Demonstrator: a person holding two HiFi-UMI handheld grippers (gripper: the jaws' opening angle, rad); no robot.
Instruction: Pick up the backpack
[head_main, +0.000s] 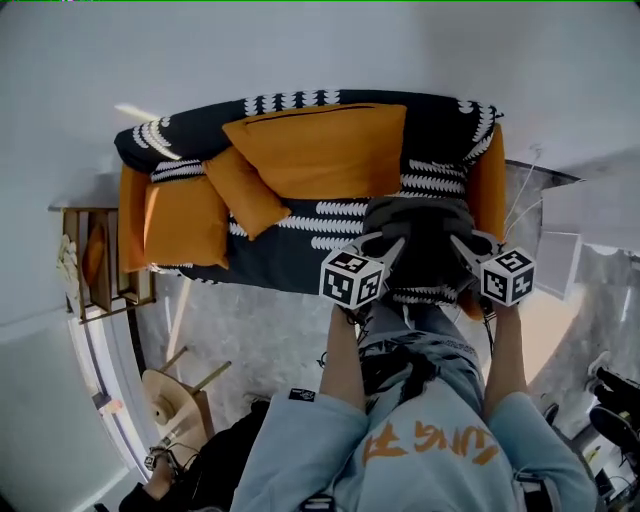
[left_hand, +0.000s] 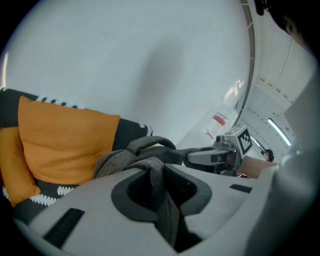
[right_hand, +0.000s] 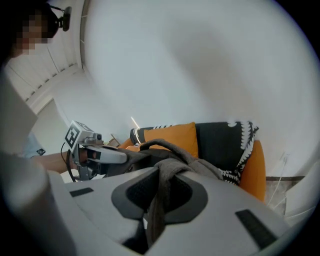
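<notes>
The dark grey backpack (head_main: 418, 240) hangs lifted in front of the sofa's right end, held from both sides. My left gripper (head_main: 388, 250) is shut on a grey fabric strap of the backpack (left_hand: 150, 160), which runs down between its jaws (left_hand: 161, 200). My right gripper (head_main: 462, 246) is shut on another strap of the backpack (right_hand: 192, 160), pinched between its jaws (right_hand: 159, 202). Each gripper view shows the other gripper gripping the far side: the right gripper (left_hand: 210, 156) and the left gripper (right_hand: 107, 156). The backpack's lower part is hidden behind the grippers.
An orange sofa (head_main: 490, 180) with a black patterned throw and orange cushions (head_main: 320, 148) stands against a white wall. A wooden shelf (head_main: 100, 262) is to the sofa's left, a wooden stool (head_main: 175, 398) and a dark bag (head_main: 215, 465) on the floor nearby. White cables (head_main: 524, 195) hang at the right.
</notes>
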